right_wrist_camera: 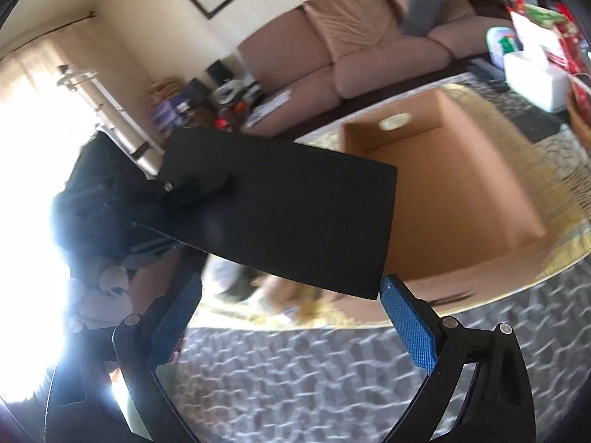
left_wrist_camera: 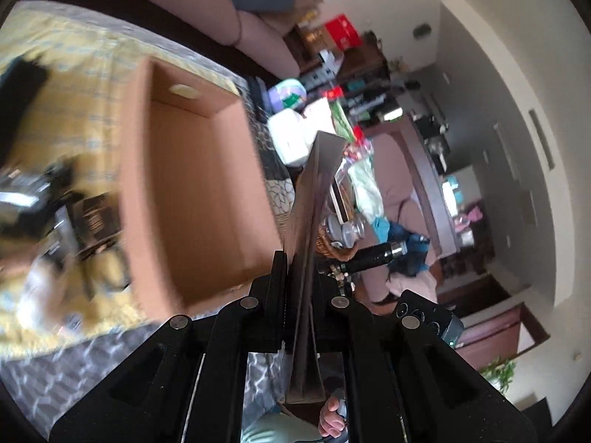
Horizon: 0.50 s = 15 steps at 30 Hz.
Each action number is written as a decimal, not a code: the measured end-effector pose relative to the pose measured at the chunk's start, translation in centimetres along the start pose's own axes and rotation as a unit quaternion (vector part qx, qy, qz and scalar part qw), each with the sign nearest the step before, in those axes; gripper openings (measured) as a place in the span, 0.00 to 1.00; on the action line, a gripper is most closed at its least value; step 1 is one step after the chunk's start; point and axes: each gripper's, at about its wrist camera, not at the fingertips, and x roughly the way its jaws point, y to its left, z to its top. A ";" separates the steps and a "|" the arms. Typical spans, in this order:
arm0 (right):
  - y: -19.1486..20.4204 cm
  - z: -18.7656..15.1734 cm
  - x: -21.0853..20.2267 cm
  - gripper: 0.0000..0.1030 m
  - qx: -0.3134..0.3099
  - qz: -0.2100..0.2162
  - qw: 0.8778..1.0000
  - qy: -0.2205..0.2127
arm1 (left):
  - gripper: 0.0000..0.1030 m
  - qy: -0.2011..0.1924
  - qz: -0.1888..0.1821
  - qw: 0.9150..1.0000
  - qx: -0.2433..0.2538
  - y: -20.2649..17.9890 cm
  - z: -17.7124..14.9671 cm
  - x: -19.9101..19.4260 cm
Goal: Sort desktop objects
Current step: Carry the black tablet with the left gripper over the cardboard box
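Left gripper (left_wrist_camera: 295,280): your jaws are clamped on the thin black panel (right_wrist_camera: 280,210), held edge-on in mid-air, gripped near one end only. Right gripper (right_wrist_camera: 291,317): jaws spread wide, holding nothing, just below the panel's lower corner. Cardboard box (left_wrist_camera: 192,192) sits open on the yellow cloth (left_wrist_camera: 74,74), its inside apparently bare. Risk, as judged: with so narrow a grip the panel could pivot or slip, or catch the box's near rim and land on the cloth.
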 end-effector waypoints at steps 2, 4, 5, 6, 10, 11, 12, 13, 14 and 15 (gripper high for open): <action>-2.3 1.3 0.4 0.96 0.005 -0.017 1.000 0.008 | 0.08 0.019 0.010 1.000 0.012 -0.8 1.3 2.4; -4.2 2.2 1.0 0.96 0.006 -0.028 0.999 0.018 | 0.08 0.048 0.024 0.998 0.025 -1.1 2.7 5.4; -5.1 2.7 1.5 0.96 0.008 -0.031 0.999 0.023 | 0.08 0.057 0.031 0.998 0.028 -1.1 3.0 6.6; -6.0 3.0 1.6 0.96 0.009 -0.032 0.999 0.028 | 0.08 0.073 0.038 0.996 0.031 -0.8 3.5 8.1; -8.4 3.9 3.9 0.96 0.006 -0.042 0.998 0.054 | 0.07 0.101 0.050 0.993 0.025 1.2 4.7 11.9; -8.9 4.1 4.3 0.96 0.004 -0.048 0.997 0.059 | 0.07 0.102 0.052 0.993 0.020 1.8 5.0 12.6; -9.3 4.2 4.6 0.96 0.002 -0.050 0.997 0.061 | 0.08 0.105 0.054 0.993 0.014 2.4 5.3 13.2; -9.7 4.4 4.7 0.96 0.002 -0.047 0.997 0.061 | 0.08 0.108 0.056 0.993 0.011 3.0 5.5 13.7; -9.9 4.5 4.7 0.96 0.005 -0.043 0.997 0.059 | 0.09 0.107 0.061 0.992 0.007 3.5 5.7 14.3; -10.2 4.5 4.7 0.96 0.006 -0.041 0.997 0.058 | 0.09 0.103 0.067 0.992 0.000 4.3 6.0 14.6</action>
